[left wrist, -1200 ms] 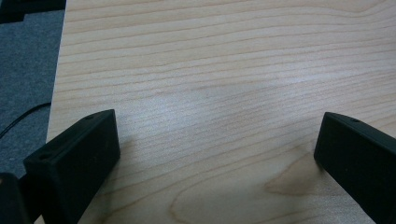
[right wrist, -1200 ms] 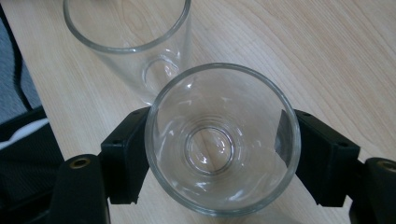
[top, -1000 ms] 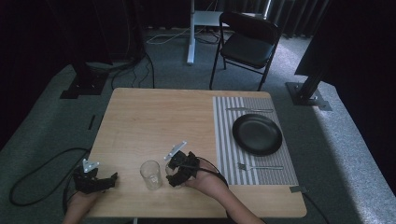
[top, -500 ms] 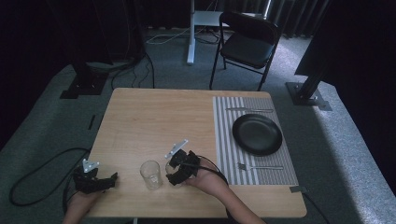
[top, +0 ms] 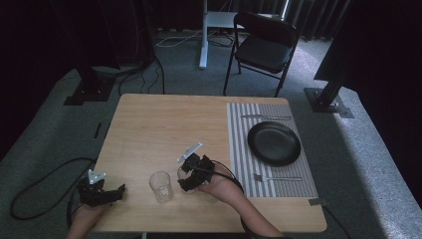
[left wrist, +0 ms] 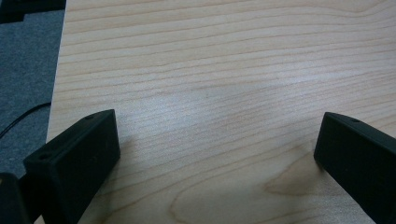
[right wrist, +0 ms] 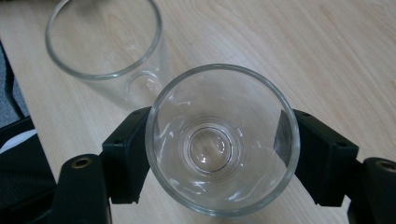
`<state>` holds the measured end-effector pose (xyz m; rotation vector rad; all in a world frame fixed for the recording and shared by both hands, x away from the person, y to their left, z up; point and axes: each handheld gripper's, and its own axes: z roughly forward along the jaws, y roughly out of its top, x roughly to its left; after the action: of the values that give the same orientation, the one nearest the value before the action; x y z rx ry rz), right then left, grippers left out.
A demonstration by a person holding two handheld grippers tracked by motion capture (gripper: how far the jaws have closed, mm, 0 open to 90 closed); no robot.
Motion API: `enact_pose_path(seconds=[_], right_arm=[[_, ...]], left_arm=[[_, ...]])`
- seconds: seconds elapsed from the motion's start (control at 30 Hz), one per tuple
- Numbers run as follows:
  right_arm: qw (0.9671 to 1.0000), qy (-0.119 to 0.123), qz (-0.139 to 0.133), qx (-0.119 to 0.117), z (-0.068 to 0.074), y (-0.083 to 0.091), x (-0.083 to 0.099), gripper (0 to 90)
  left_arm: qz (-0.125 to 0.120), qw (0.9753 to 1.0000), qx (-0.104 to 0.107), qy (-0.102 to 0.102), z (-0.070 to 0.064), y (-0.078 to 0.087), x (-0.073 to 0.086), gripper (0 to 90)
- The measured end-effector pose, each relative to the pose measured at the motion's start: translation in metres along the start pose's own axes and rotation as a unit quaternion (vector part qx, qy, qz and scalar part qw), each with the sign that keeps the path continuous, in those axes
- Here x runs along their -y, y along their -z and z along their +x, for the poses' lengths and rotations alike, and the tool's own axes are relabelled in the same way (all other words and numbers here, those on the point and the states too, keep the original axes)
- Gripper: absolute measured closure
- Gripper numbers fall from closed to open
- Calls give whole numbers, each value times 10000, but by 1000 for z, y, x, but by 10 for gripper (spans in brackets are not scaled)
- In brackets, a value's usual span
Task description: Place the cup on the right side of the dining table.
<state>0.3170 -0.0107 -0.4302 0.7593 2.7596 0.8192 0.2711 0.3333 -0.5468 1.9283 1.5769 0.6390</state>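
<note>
While the right tool (right wrist: pixel 219 154) grips a glass (right wrist: pixel 222 140) standing upright, mouth up, just beside a second glass (top: pixel 160 186) on the bench (top: pixel 164 124), left tool (left wrist: pixel 219 154) spread wide, holding nothing, at the second glass's far side.

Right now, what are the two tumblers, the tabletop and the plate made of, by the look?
Held tumbler: clear glass, glossy; the wood grain shows through its thick base. Second tumbler: same clear glass, beside it. Tabletop: pale wood or wood-look laminate, matte, with grain lines; I can't tell which. Plate: black, with a soft sheen; ceramic or plastic, unclear. The right gripper has its fingers against the held tumbler's sides.
</note>
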Motion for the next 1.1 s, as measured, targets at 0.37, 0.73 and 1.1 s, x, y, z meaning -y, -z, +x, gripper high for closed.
enact_pose_path(seconds=[0.37, 0.73, 1.1], right_arm=[[9997, -191, -3, 141, -17, 4, -1, 278], [9988, -412, 33, 244, -34, 8, 1, 278], [9977, -530, 36, 418, -52, 16, 5, 278]], left_arm=[[0, 10000, 1, 2, 0, 0, 0, 6], [-4, 10000, -2, 1, 0, 0, 0, 5], [2, 10000, 1, 0, 0, 0, 0, 6]])
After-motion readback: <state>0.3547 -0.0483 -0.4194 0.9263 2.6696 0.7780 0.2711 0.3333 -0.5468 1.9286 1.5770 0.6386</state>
